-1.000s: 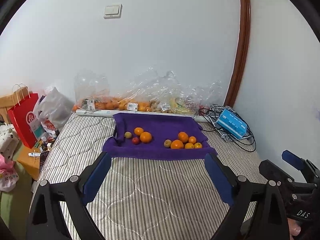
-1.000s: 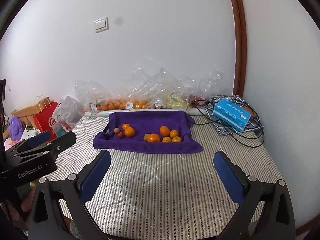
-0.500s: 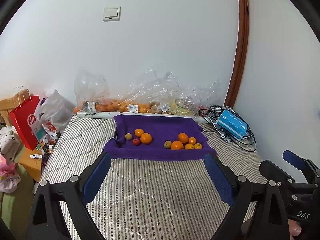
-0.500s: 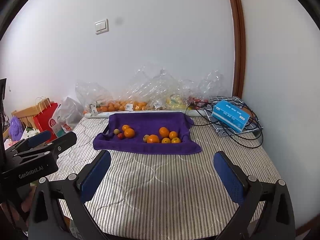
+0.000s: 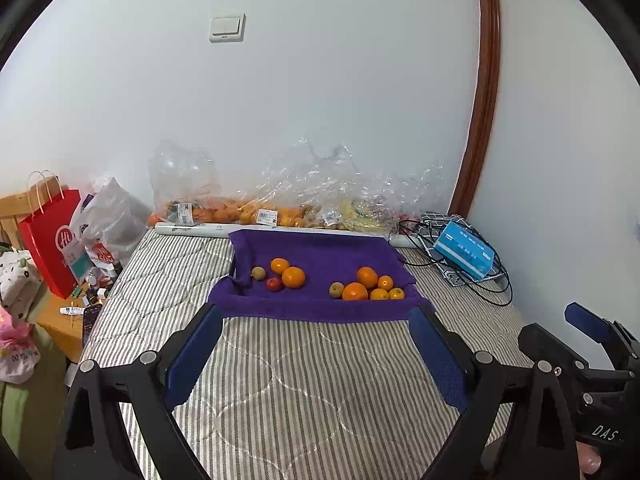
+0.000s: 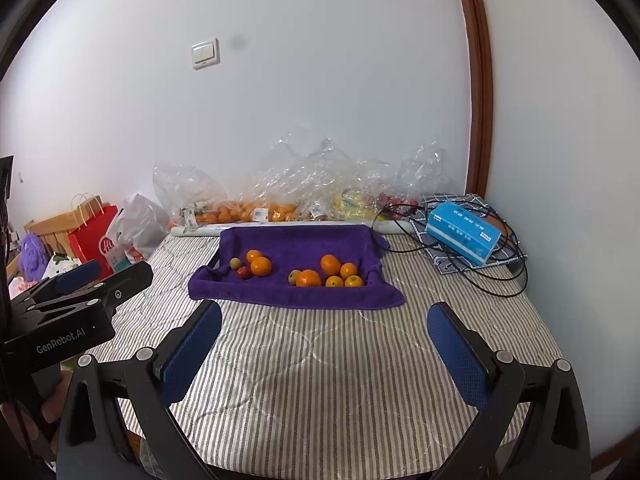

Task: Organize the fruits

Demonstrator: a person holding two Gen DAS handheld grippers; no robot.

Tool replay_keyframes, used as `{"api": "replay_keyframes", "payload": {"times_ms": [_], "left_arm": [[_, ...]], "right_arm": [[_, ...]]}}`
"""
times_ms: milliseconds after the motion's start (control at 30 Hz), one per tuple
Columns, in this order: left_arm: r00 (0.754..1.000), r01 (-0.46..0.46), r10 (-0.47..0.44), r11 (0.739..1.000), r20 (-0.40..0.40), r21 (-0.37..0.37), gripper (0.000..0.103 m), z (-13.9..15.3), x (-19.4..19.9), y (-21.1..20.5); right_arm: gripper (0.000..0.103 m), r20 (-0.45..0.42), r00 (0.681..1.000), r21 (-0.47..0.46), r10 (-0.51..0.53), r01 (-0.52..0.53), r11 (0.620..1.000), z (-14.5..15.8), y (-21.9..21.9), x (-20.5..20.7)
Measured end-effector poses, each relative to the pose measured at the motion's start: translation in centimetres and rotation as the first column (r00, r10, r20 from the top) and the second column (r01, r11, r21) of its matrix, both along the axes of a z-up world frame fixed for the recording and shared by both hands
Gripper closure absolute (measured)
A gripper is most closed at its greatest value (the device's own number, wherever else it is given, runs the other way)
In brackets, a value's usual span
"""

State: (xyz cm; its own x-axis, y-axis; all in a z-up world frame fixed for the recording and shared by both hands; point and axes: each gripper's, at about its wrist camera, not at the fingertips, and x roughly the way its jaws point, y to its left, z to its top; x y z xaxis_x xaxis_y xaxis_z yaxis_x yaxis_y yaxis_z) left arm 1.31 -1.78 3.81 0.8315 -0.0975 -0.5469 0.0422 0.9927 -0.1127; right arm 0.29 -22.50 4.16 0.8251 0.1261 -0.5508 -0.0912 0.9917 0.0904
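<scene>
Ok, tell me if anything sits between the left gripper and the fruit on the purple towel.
Nothing visible does. Only bare striped mattress lies between the open left gripper and the purple towel holding the fruit.

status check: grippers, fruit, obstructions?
Left gripper open, empty; right gripper open, empty. Fruit in two clusters on purple towel, untouched. Striped mattress between grippers and towel, nothing in the way.
</scene>
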Motion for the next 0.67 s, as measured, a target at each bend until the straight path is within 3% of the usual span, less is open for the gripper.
{"api": "replay_keyframes", "payload": {"times_ms": [667], "left_arm": [[1.000, -0.006, 0.006, 1.000, 0.009, 0.005, 0.008, -0.36, 0.46, 0.49]], "right_arm": [[0.002, 0.012, 1.000, -0.003, 0.014, -0.014, 1.000, 0.02, 0.48, -0.07]]}}
